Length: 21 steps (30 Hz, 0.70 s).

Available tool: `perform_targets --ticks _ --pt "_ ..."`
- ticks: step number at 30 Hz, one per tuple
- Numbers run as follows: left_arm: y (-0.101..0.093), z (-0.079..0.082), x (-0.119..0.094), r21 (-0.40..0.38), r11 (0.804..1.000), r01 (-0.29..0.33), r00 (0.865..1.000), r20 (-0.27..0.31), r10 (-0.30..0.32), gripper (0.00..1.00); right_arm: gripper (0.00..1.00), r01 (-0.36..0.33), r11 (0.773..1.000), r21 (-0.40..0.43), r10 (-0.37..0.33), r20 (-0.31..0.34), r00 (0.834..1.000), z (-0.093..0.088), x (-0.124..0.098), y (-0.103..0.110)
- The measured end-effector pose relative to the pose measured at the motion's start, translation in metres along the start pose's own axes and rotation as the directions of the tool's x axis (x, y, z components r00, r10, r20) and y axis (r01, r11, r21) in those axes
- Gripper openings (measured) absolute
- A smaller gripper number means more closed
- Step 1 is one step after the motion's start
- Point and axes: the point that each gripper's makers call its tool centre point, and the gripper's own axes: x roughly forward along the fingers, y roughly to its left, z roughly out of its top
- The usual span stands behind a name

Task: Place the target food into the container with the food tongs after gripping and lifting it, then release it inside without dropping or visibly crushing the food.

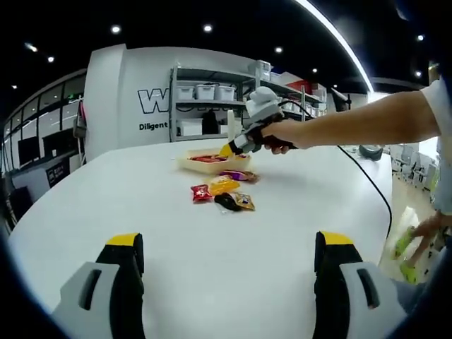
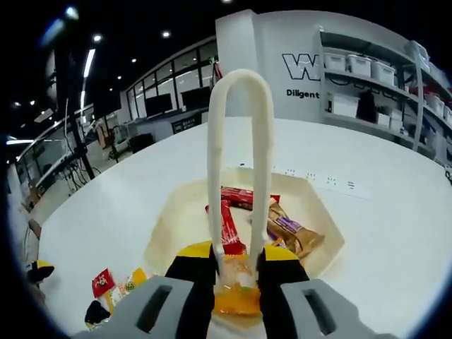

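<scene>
My right gripper (image 2: 236, 258) is shut on the two arms of white food tongs (image 2: 240, 141), whose bend points away from me. Low between the tong arms sits an orange packet (image 2: 236, 296). All of this hangs over the cream container (image 2: 162, 233), which holds red packets (image 2: 236, 198) and a brown-purple one (image 2: 293, 233). In the left gripper view a hand holds the right gripper (image 1: 229, 148) above the container (image 1: 185, 162). Loose packets (image 1: 222, 192) lie in front of it. My left gripper (image 1: 229, 244) is open over bare table, well short of them.
A red packet (image 2: 102, 282) and other loose packets lie left of the container. A cable (image 1: 367, 176) runs across the white table (image 1: 106, 198) toward its right edge. Shelves with white bins (image 1: 208, 92) stand behind. A person's green shoes (image 1: 406, 247) show at the right.
</scene>
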Motion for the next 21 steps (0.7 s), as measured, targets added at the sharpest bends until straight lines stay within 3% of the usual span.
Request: perform_targets --ticks 21 --pt "0.0043 -0.0052 0.0001 -0.007 1.000 -0.019 1.000 -0.006 0.019 0.99 0.18 0.016 1.000 -0.007 -0.016 0.018 1.000 0.0055 0.0089 -0.0086"
